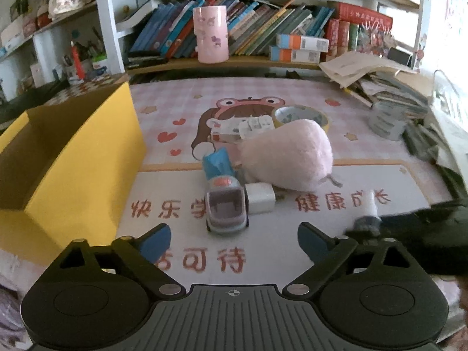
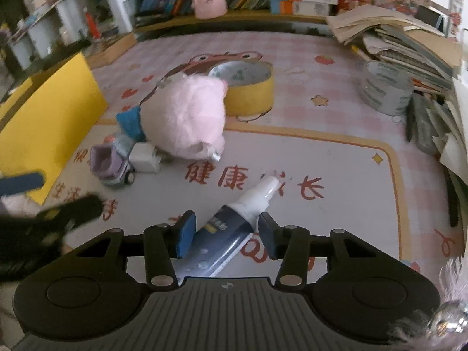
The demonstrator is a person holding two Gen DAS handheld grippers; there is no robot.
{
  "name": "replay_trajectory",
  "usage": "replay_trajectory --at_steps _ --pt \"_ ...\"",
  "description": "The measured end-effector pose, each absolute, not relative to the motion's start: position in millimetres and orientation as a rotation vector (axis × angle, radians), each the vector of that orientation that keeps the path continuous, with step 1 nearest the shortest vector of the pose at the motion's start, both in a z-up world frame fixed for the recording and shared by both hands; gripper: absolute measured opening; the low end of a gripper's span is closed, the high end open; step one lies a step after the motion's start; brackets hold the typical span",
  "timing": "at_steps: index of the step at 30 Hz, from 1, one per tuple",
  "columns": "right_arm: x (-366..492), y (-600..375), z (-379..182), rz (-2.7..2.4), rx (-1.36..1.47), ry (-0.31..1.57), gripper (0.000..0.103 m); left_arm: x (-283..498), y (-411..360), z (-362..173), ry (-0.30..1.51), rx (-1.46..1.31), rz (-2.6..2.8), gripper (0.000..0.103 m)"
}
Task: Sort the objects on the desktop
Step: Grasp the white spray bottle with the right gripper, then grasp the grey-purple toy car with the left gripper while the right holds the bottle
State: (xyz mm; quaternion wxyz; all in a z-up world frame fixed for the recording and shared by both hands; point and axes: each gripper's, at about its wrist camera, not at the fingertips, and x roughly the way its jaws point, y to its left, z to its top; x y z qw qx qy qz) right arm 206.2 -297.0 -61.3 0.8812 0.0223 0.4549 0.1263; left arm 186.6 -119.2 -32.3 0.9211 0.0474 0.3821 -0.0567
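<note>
A toy car [image 1: 226, 209] stands on the desk mat just ahead of my left gripper [image 1: 234, 245], which is open and empty. A white charger block [image 1: 259, 198], a blue packet [image 1: 218, 162], a pink plush [image 1: 288, 155], a small white box [image 1: 234, 130] and a yellow tape roll [image 1: 301, 115] lie behind it. A blue and white spray bottle [image 2: 234, 228] lies on the mat between the fingers of my right gripper [image 2: 223, 235]. The jaws stand a little apart from the bottle on both sides. The bottle's tip and my right gripper show at the right in the left wrist view [image 1: 370, 204].
An open yellow box [image 1: 70, 158] stands at the left. A grey tape roll [image 2: 386, 87] and a pile of papers and books [image 2: 409, 44] sit at the right. A bookshelf with a pink cup [image 1: 211, 33] runs along the back.
</note>
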Motion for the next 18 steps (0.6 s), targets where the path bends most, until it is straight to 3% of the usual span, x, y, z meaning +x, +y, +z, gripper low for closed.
replay_trajectory --at_steps 6,10,18 --pt "203.5 -287.3 -69.0 0.335 -0.04 0.977 0.043 219.2 -121.5 -50.5 0.822 0.114 -0.055 0.069" --pt "205.4 -286.0 -70.1 0.344 -0.072 0.965 0.035 233.6 -127.7 -57.9 0.839 0.146 -0.056 0.055" --pt "207.7 -294.7 -70.5 0.354 -0.107 0.969 0.034 234.9 -133.4 -68.8 0.848 0.185 -0.05 0.053"
